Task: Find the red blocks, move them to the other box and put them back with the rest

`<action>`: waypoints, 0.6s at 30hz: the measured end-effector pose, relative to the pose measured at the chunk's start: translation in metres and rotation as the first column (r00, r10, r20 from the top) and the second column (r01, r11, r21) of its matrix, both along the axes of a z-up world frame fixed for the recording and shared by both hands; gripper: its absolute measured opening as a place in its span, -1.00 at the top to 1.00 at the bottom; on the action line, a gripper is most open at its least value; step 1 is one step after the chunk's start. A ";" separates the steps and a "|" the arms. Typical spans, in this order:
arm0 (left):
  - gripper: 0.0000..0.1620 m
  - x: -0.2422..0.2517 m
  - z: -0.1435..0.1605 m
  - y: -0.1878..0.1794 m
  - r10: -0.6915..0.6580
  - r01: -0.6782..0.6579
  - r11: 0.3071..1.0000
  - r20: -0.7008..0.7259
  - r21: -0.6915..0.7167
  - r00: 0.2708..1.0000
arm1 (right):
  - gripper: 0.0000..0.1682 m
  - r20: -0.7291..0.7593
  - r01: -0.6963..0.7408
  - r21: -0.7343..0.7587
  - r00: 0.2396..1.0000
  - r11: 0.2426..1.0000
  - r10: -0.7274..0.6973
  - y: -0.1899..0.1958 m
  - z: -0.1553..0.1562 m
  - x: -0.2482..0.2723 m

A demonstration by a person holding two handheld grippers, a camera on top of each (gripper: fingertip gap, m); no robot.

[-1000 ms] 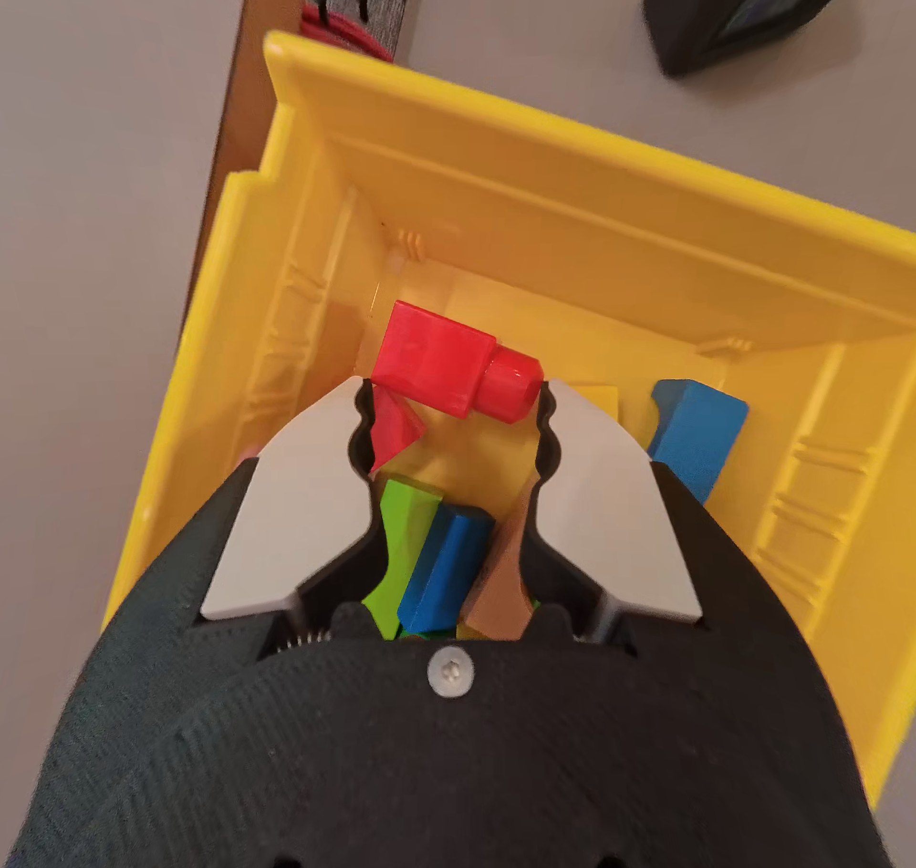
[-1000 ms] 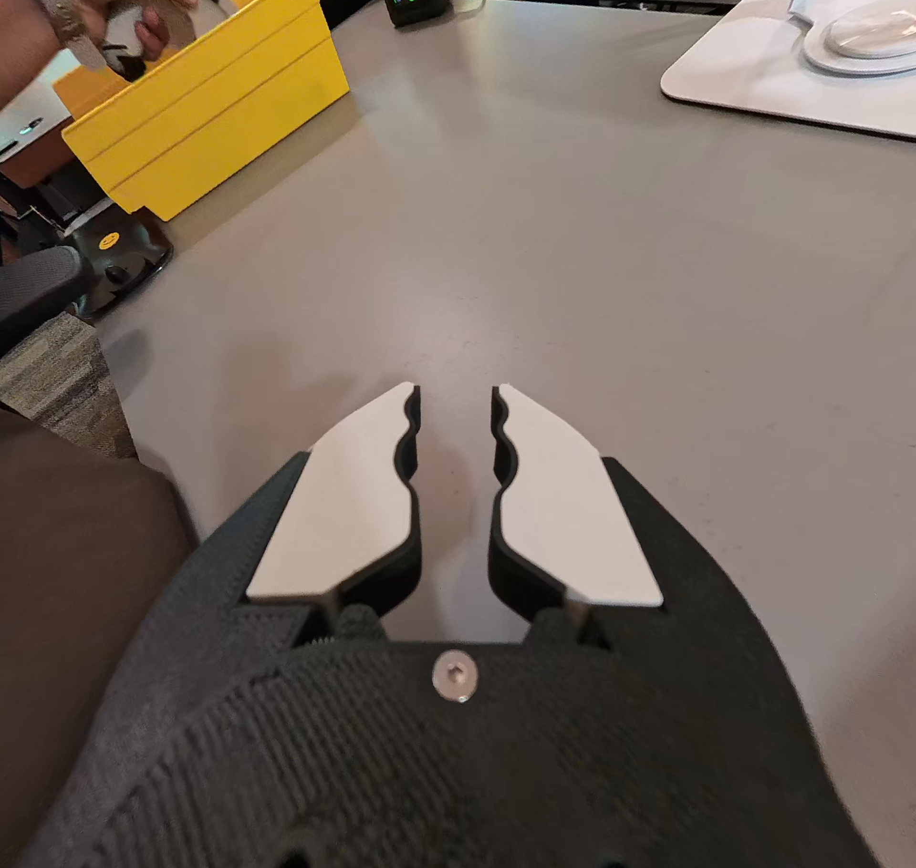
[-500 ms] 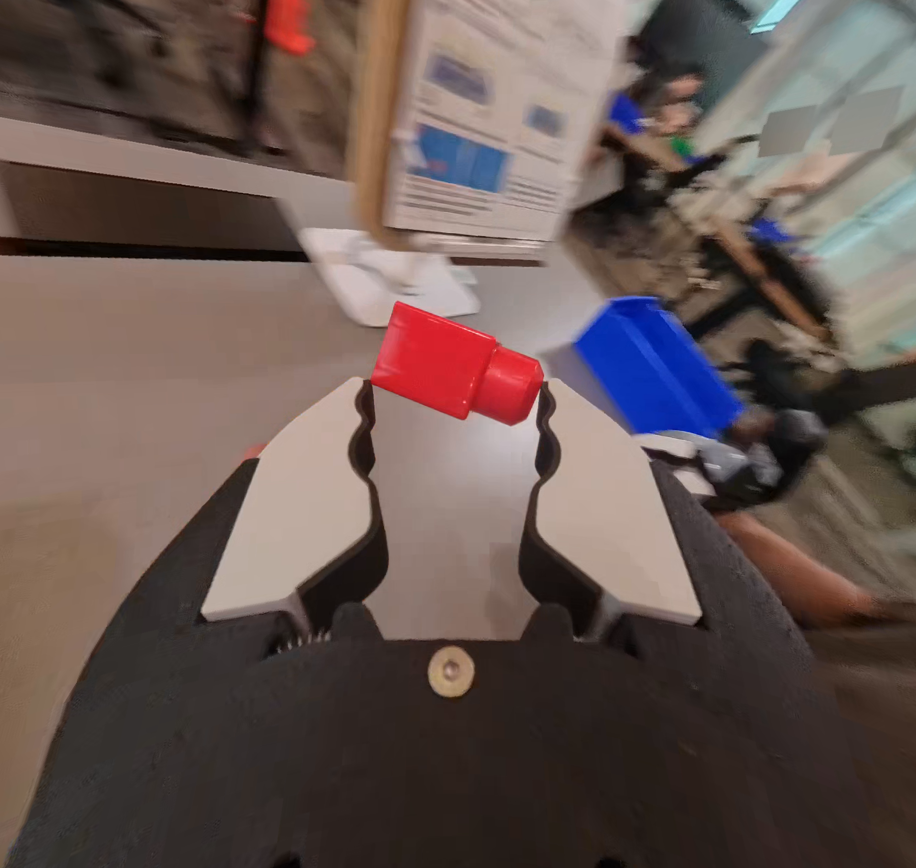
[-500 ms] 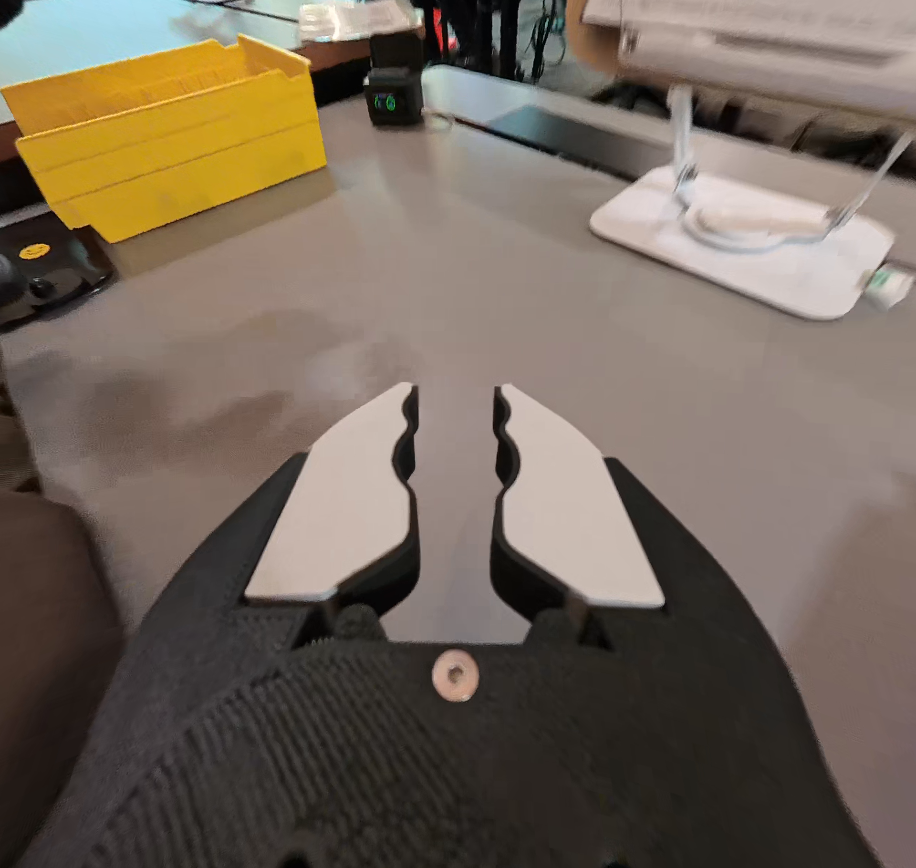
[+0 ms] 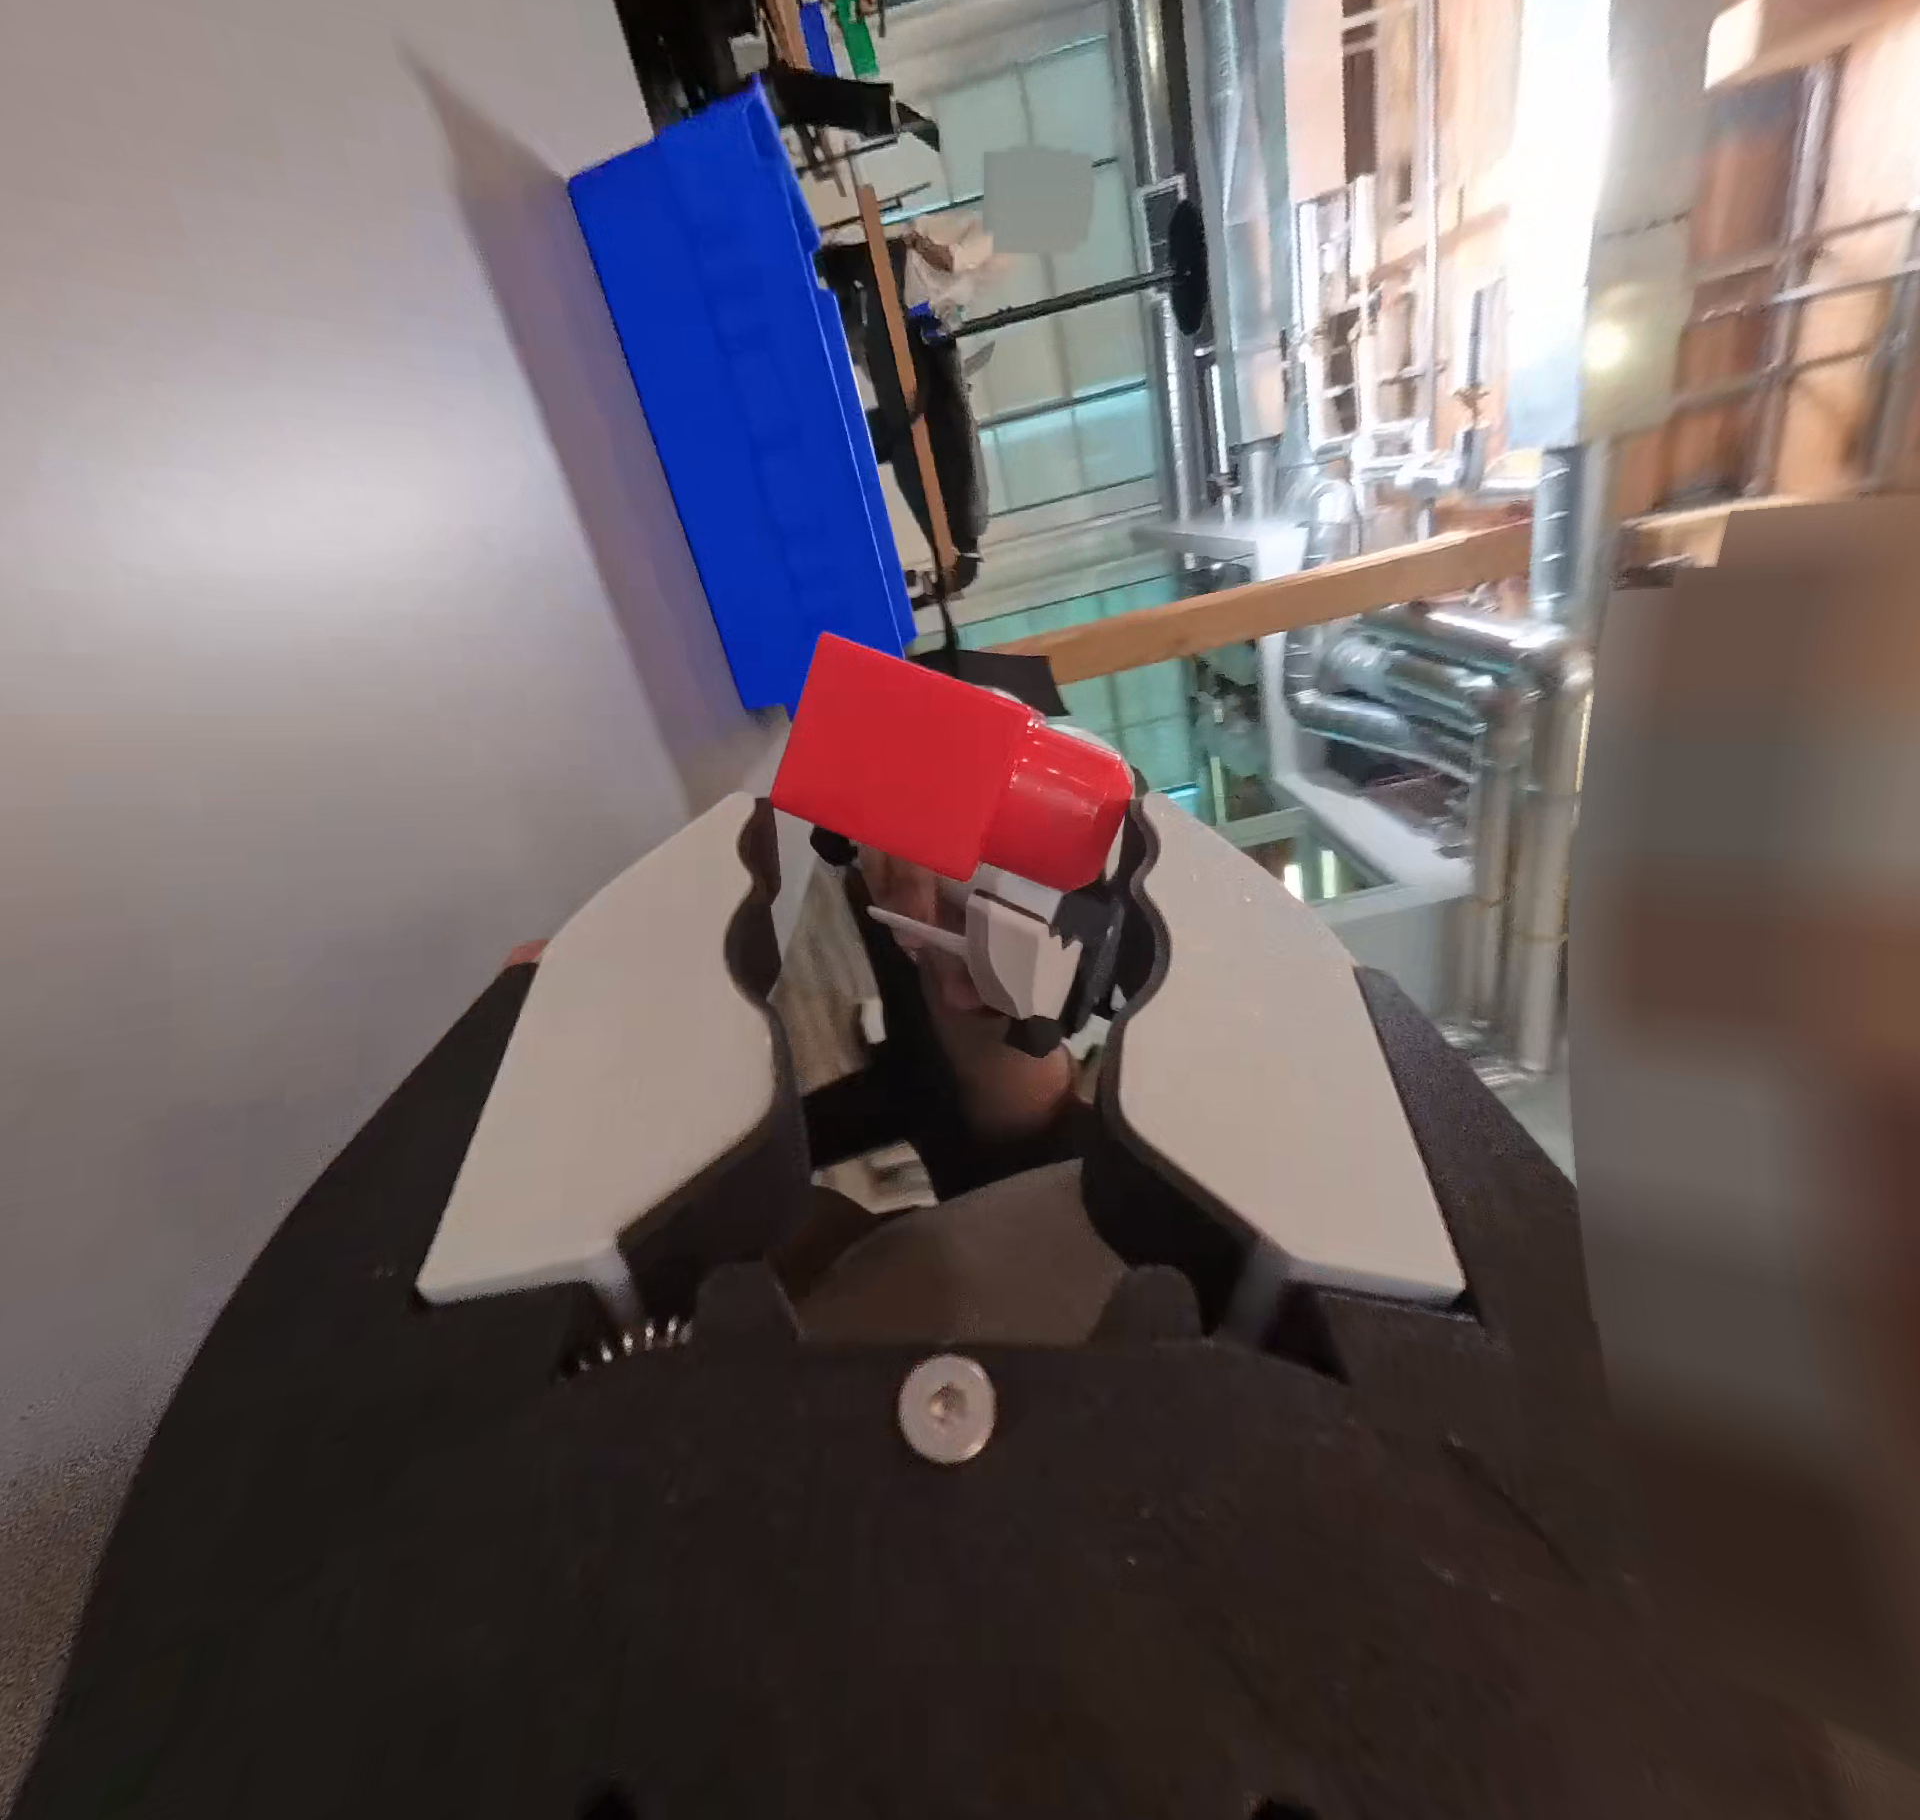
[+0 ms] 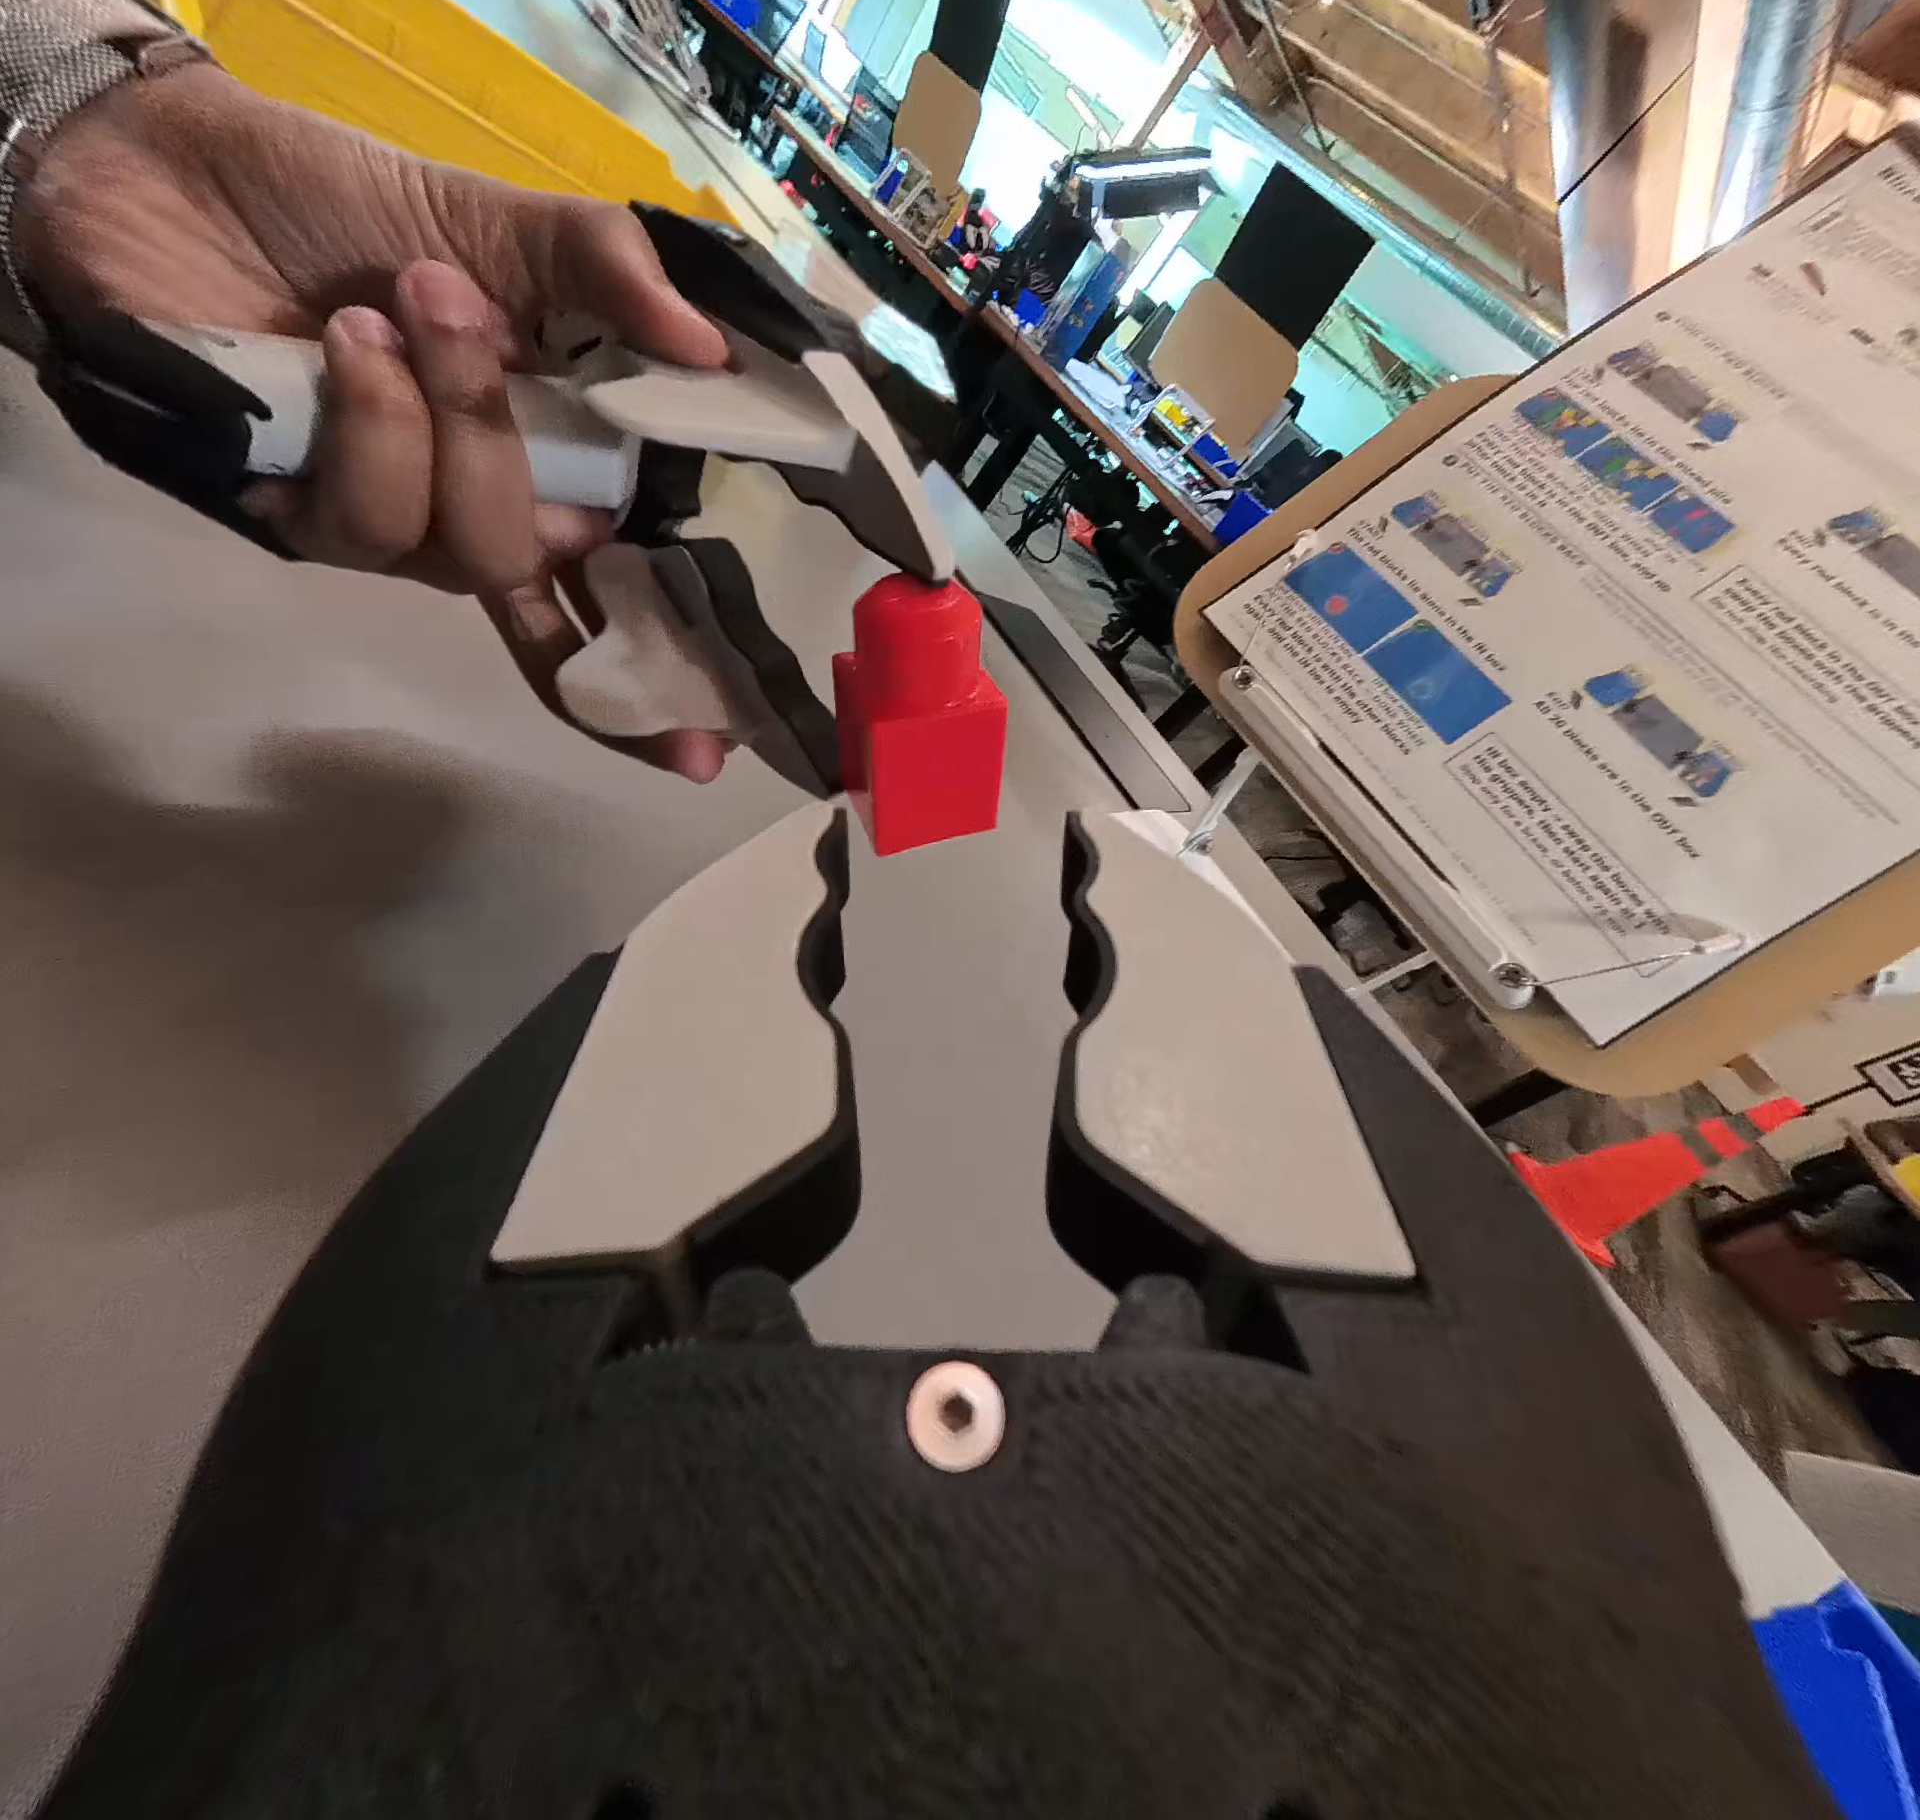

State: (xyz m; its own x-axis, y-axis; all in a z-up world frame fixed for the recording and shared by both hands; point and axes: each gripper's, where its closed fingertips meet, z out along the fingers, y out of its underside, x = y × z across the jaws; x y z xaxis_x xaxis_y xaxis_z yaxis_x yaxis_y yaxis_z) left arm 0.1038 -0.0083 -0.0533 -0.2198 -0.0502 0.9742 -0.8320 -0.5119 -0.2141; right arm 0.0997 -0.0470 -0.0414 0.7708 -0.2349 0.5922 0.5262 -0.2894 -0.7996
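My left gripper [image 5: 951, 820] is shut on a red block [image 5: 940, 768] and pinches it at the fingertips, in the air over the grey table. In the right wrist view the same red block [image 6: 923, 721] stands stud-up between the left gripper's fingers [image 6: 883, 482], held by a hand. My right gripper [image 6: 956, 835] is open and empty, its tips just below and in front of the block, not touching it. The blue box [image 5: 727, 399] sits on the table beyond the block. The yellow box [image 6: 416, 77] is far off behind the hand.
An instruction board on a stand [image 6: 1558, 648] rises on the right. A corner of the blue box [image 6: 1829, 1708] shows at the lower right. An orange cone [image 6: 1621, 1178] lies on the floor past the table edge. Grey table [image 6: 208, 939] spreads to the left. My hands' fingertips stand some 5 cm from each other.
My left gripper lifted the red block out of the yellow box and carried it across the table to face the right gripper. The right gripper rose, tilted and opened a little wider.
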 end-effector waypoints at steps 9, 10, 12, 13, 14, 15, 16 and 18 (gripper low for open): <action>0.20 -0.024 -0.010 -0.036 -0.198 0.197 0.980 -0.018 -0.031 0.980 | 0.58 -0.092 -0.087 -0.083 0.993 0.993 0.080 0.010 -0.022 -0.011; 0.20 -0.025 -0.011 -0.036 -0.201 0.200 0.979 -0.020 -0.030 0.979 | 0.58 -0.095 -0.095 -0.092 0.992 0.991 0.086 0.009 -0.023 -0.011; 0.20 -0.026 -0.013 -0.036 -0.218 0.218 0.976 -0.016 -0.023 0.976 | 0.58 -0.137 -0.112 -0.096 0.986 0.989 0.098 0.009 -0.024 -0.012; 0.20 -0.025 -0.013 -0.035 -0.221 0.221 0.975 -0.010 -0.019 0.975 | 0.58 -0.161 -0.118 -0.089 0.982 0.989 0.102 0.009 -0.024 -0.012; 0.22 -0.023 -0.012 -0.033 -0.211 0.211 0.978 0.000 -0.013 0.978 | 0.59 -0.182 -0.114 -0.072 0.978 0.991 0.100 0.008 -0.021 -0.009; 0.19 -0.020 -0.013 -0.030 -0.194 0.194 0.981 0.009 0.003 0.981 | 0.58 -0.201 -0.103 -0.046 0.975 0.994 0.092 0.006 -0.017 -0.005; 0.16 -0.017 -0.014 -0.025 -0.176 0.176 0.984 0.020 0.021 0.984 | 0.58 -0.218 -0.083 -0.011 0.973 0.996 0.079 0.003 -0.011 0.001; 0.17 -0.010 -0.014 -0.016 -0.139 0.138 0.989 0.034 0.044 0.990 | 0.59 -0.239 0.004 0.089 0.971 0.996 0.018 -0.011 0.010 0.024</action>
